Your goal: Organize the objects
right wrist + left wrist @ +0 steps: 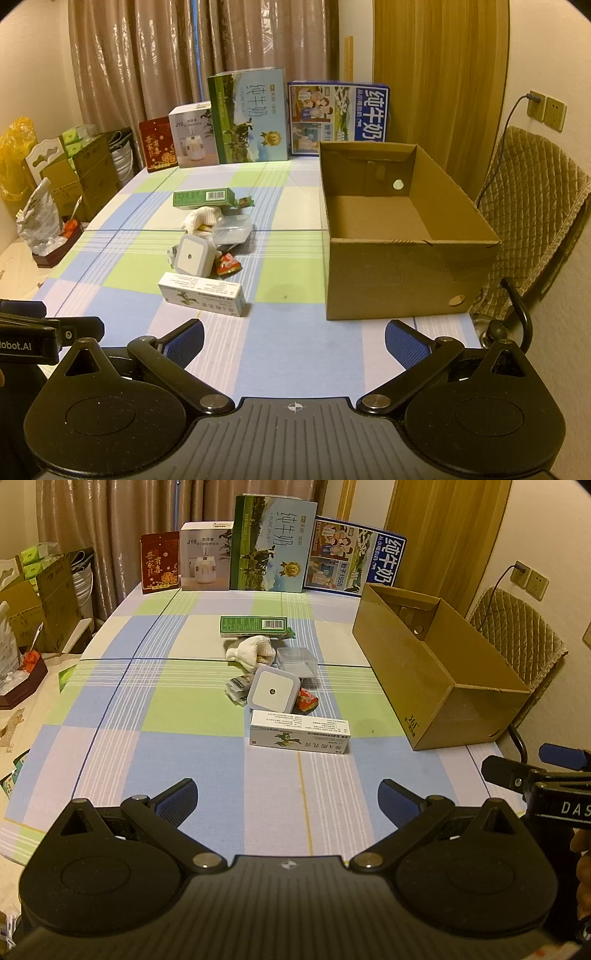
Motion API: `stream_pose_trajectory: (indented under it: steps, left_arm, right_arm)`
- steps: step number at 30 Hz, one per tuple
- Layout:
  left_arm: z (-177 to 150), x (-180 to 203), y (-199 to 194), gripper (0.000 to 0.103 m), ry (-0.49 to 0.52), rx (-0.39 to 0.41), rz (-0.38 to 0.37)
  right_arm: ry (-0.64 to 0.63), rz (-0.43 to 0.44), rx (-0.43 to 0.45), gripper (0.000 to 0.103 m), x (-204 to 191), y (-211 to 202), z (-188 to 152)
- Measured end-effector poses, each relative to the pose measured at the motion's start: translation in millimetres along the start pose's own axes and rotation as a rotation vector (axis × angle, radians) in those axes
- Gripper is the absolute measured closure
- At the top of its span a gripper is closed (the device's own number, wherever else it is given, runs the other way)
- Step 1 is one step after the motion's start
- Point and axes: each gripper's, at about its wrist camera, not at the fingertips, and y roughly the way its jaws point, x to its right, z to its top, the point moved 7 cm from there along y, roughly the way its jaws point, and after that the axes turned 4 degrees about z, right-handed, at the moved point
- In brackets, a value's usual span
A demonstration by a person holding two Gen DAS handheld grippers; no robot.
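A small heap lies mid-table: a white medicine box [299, 736] [202, 294] nearest me, a white square night light [274, 692] [192, 256], a red wrapped snack [307, 701] [228, 265], a clear plastic case [297, 661] [233, 230], a white cloth bundle [253, 651] [201, 218] and a green box [254, 626] [204, 198]. An open cardboard box [436, 672] [399, 236] stands to their right with nothing in it. My left gripper [287, 799] and right gripper [294, 341] hover open over the near table edge, both empty.
Milk cartons [273, 542] [338, 116], a humidifier box [205, 555] and a red packet [160, 562] stand along the table's [110, 709] far edge. A padded chair [532, 221] is at the right. Boxes and bags [74, 173] crowd the left side.
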Motion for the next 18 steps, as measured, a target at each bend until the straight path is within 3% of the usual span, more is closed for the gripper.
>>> stream_pose_trajectory:
  steps: [18]
  left_arm:
    - [-3.8,1.0,2.3,0.001,-0.008,-0.007,-0.003]
  right_arm:
    - [0.000,-0.001,-0.002,0.002,0.2,0.5,-2.9]
